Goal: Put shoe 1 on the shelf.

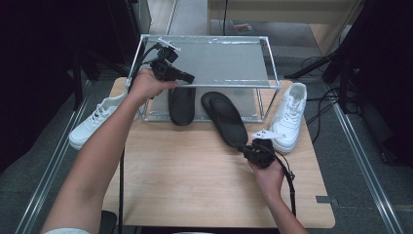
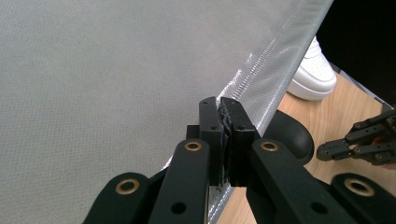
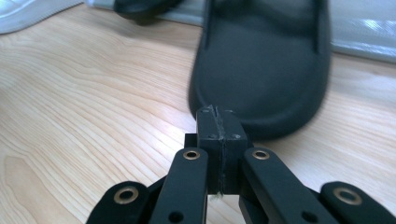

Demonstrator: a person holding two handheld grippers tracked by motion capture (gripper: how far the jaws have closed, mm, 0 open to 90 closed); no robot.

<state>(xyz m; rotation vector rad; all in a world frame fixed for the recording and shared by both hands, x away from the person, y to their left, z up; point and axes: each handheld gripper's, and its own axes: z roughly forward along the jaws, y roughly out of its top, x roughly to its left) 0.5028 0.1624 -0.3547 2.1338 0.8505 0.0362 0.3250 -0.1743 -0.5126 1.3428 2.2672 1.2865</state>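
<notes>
Two black slippers lie on the wooden table (image 1: 195, 175). One slipper (image 1: 181, 105) rests under the rack's grey mesh shelf (image 1: 219, 61); the other slipper (image 1: 225, 117) sticks out toward me. My left gripper (image 1: 190, 77) is shut with nothing in it, its tips (image 2: 223, 105) over the shelf's front rail (image 2: 275, 65). My right gripper (image 1: 243, 147) is also shut and empty, its tips (image 3: 217, 112) right at the heel of the nearer slipper (image 3: 261, 60).
A white sneaker (image 1: 95, 119) sits left of the rack and another (image 1: 290, 114) to its right, also seen as a sneaker (image 2: 313, 74) in the left gripper view. The rack's metal posts (image 1: 263, 105) stand between the slippers and the right sneaker.
</notes>
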